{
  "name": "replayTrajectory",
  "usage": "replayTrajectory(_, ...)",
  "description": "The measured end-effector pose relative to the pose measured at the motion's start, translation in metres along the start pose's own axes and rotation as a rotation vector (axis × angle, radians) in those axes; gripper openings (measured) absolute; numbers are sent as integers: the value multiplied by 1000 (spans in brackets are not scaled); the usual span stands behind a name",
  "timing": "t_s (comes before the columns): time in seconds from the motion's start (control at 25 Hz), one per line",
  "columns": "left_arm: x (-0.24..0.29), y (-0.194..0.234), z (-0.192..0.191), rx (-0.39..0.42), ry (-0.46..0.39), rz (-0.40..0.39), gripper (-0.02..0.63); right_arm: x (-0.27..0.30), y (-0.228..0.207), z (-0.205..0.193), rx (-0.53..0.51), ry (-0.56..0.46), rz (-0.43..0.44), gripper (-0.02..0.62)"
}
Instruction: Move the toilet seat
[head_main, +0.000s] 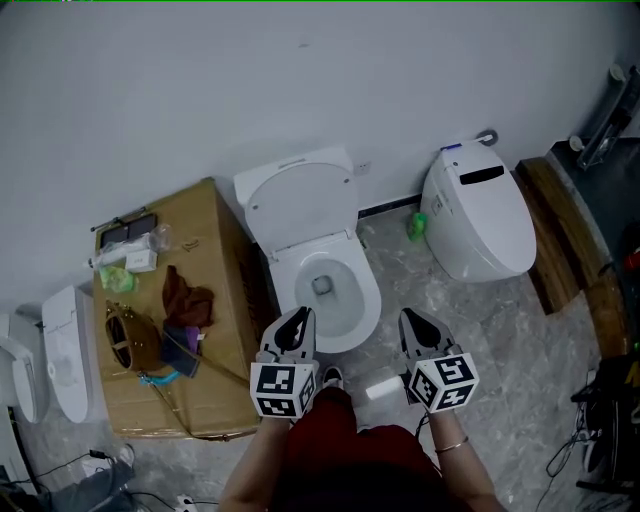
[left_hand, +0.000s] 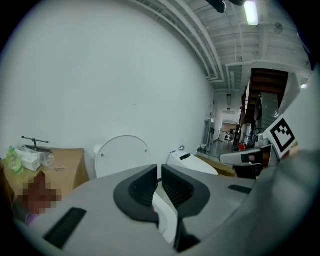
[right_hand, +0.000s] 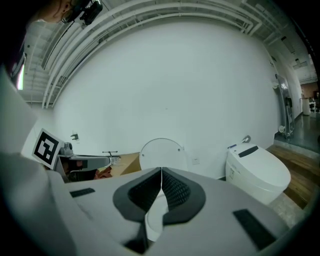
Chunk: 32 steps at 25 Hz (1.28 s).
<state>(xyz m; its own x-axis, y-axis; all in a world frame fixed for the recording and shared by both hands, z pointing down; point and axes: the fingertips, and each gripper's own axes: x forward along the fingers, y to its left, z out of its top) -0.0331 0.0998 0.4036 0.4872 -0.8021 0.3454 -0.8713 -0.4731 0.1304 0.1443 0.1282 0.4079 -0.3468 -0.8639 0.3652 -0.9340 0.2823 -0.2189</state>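
A white toilet stands against the wall, its seat and lid (head_main: 301, 204) raised upright over the open bowl (head_main: 327, 292). My left gripper (head_main: 296, 320) hovers at the bowl's front left edge, shut, with nothing between its fingers. My right gripper (head_main: 413, 322) hangs to the right of the bowl over the floor, also shut and empty. In the left gripper view the raised lid (left_hand: 122, 155) shows beyond the closed left gripper (left_hand: 159, 181). In the right gripper view the lid (right_hand: 161, 152) stands straight ahead of the shut right gripper (right_hand: 161, 184).
A cardboard box (head_main: 207, 242) with a brown bag, cloth and small items stands left of the toilet. A second, closed toilet (head_main: 481, 212) stands to the right, with a green bottle (head_main: 417, 226) between them. A wooden bench (head_main: 562, 232) lies far right, and more white fixtures (head_main: 66, 352) far left.
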Motion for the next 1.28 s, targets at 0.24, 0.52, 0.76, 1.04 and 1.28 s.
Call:
replayTrajectory(0.24,29,37,-8,-38,36,-4,29,47,2,-2,2,56,-13,17)
replayTrajectory(0.52,51,58,-36,-79,101,4,29,81,-1,-27,24,135,5,17)
replayTrajectory(0.76,67,64,-68,-105,174,20,29,101,-13,-62,47,217,28,17)
replayTrajectory(1.04,90,69,-117,-167,261,55,30,132,-26,-106,71,304,58,18)
replayTrajectory(1.28,110,74,-175,-253,354,84,37,152,-40,-159,121,398,63,18)
